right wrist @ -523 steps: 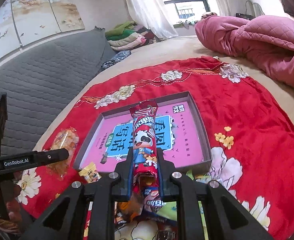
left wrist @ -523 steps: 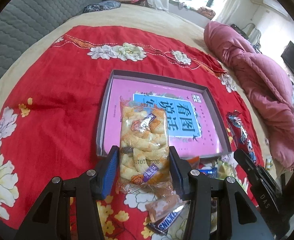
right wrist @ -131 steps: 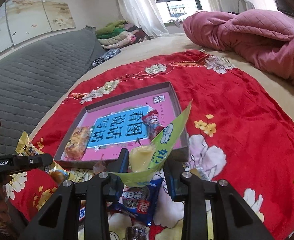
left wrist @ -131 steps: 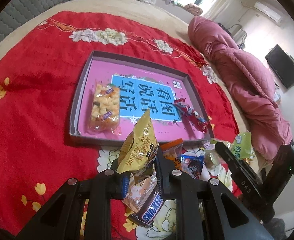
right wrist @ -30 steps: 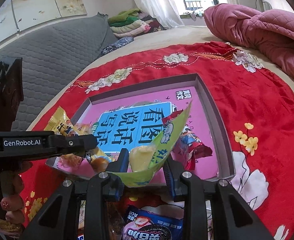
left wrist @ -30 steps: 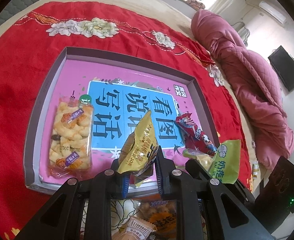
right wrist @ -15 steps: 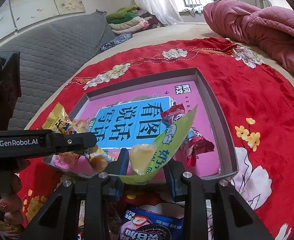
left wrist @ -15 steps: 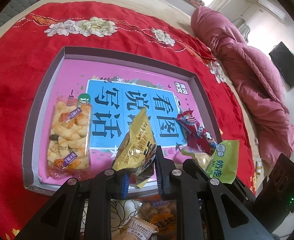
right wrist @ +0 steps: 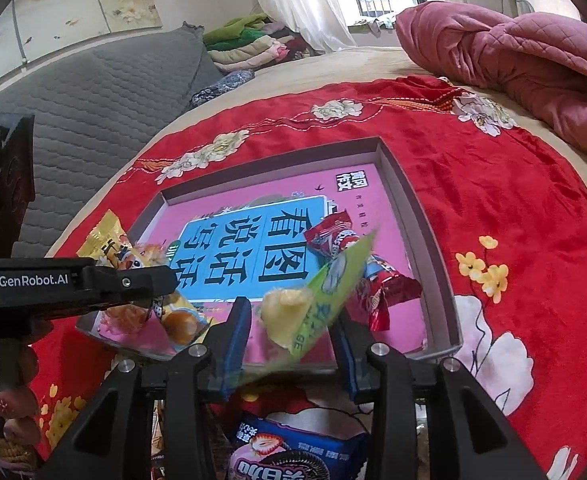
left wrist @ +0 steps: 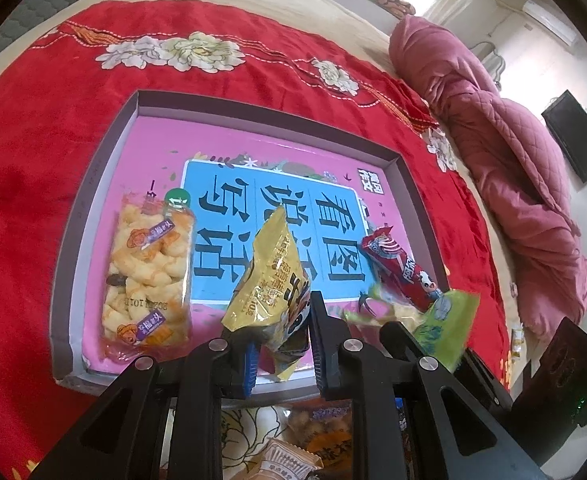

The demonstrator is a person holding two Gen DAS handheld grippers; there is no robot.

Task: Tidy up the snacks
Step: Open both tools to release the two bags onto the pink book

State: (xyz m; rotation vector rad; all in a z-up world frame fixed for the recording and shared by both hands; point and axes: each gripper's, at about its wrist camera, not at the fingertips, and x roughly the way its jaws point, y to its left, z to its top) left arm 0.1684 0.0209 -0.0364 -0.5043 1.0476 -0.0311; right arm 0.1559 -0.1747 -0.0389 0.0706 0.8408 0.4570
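My left gripper is clamped on the lower end of a yellow snack bag, which stands tilted over the near edge of the shallow box lid lying on the red floral blanket.

My right gripper has just been opening. The green packet with its pale yellow contents is between the blue pads, blurred and slanted, and it no longer looks pinched. It hangs over the lid's near edge toward the right corner.

Inside the lid:
- A clear pack of puffed crackers lies flat along the left wall.
- A red milk-candy stick lies toward the near right corner, just beyond the green packet and partly overlapped by it in the right wrist view.

Outside the lid, on the blanket near its front edge, lie a blue strawberry cookie pack and several other wrapped snacks.

A pink quilt is bunched at the far right of the bed.
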